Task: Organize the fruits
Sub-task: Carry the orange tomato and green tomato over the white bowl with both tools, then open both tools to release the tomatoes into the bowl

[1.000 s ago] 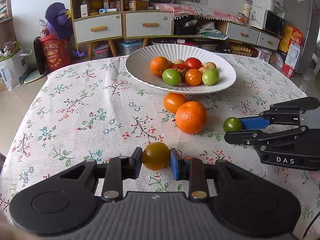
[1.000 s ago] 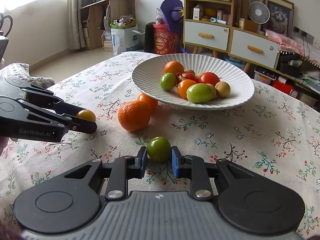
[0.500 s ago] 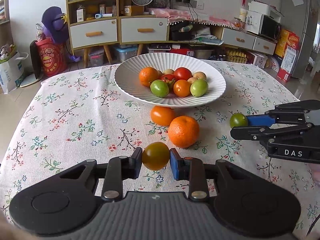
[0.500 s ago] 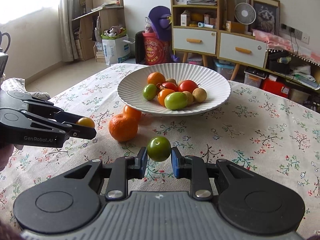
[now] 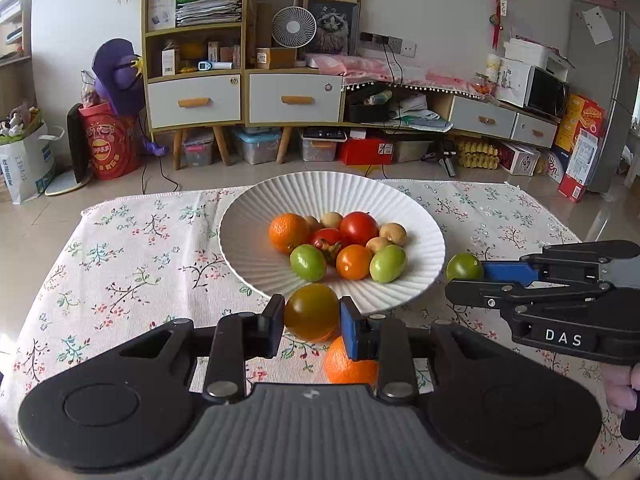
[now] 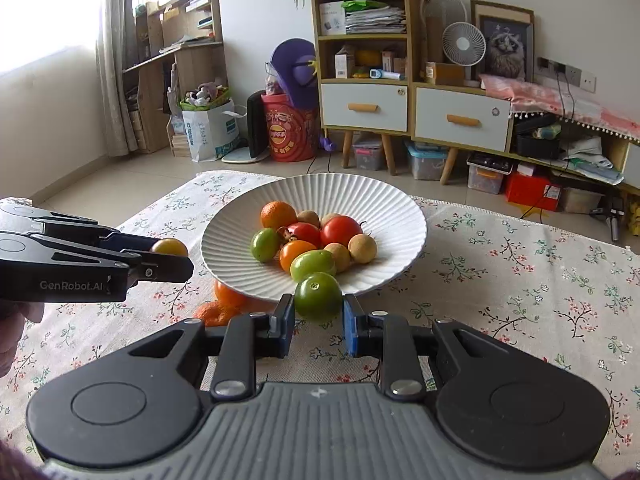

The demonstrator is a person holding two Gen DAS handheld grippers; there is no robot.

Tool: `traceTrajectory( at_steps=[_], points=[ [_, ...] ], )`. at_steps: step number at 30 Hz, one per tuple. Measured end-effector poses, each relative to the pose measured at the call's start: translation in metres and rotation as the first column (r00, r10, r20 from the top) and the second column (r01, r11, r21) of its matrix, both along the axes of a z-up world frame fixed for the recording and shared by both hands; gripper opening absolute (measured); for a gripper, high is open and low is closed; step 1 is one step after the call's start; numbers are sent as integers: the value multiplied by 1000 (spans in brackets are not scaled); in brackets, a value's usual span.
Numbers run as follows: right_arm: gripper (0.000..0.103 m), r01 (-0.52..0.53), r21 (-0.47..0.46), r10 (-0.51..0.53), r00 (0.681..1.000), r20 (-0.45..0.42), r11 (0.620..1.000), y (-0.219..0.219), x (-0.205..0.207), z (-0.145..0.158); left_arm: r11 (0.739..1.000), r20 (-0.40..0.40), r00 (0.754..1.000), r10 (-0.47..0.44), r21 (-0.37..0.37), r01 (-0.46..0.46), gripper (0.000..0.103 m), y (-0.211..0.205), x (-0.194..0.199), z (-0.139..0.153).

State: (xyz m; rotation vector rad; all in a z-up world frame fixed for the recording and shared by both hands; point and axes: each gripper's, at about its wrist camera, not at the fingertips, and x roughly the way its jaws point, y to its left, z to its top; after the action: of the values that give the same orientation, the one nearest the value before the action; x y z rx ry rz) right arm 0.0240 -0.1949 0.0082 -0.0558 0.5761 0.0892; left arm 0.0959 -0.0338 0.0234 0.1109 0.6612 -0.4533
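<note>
My left gripper (image 5: pixel 312 314) is shut on an olive-yellow tomato (image 5: pixel 312 311), held in the air just before the near rim of the white ribbed plate (image 5: pixel 248 216). My right gripper (image 6: pixel 319 314) is shut on a green tomato (image 6: pixel 318 296), also lifted near the plate's (image 6: pixel 224 236) front rim. Each gripper shows in the other's view: the right gripper (image 5: pixel 466 276) with its green tomato (image 5: pixel 464 267), the left gripper (image 6: pixel 176 258) with its yellow tomato (image 6: pixel 170 246). The plate holds several fruits: oranges, red and green tomatoes, small brown ones.
On the flowered tablecloth (image 5: pixel 132 248), an orange (image 5: pixel 348 366) lies below my left gripper, partly hidden. In the right wrist view an orange (image 6: pixel 214 314) and an orange tomato (image 6: pixel 228 294) lie by the plate's near left rim. Cabinets and boxes stand beyond the table.
Both grippers have risen and moved toward the plate with their tomatoes. The orange and orange tomato on the cloth now sit below and partly behind the grippers.
</note>
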Motion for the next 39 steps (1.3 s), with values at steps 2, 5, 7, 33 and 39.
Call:
traceTrajectory(
  at_steps=[2,5,7,33,39],
  points=[
    [23,11,-3,-11,1000,4,1000,-2,5,2,1000,11,1000,-7,12,7,24,-7,9,3],
    [23,35,-4,-35,999,18,999,-6,16,8,1000,6,1000,-23,9,23,24,-16,29,6],
    [23,43,12,-43,999,26,999,-10,23,13,999,2,999,-36,7,36,24,-23,42,7],
    [23,53,115,-51,999,-17,992,-41,65,-3,997,-224,975,12,-73,-29,24,-54,145,-20],
    [26,61,112,-59,998,-15,992,-41,68,-1,995,-197,980,19,-88,-36,29,-52,141,-15]
  ],
)
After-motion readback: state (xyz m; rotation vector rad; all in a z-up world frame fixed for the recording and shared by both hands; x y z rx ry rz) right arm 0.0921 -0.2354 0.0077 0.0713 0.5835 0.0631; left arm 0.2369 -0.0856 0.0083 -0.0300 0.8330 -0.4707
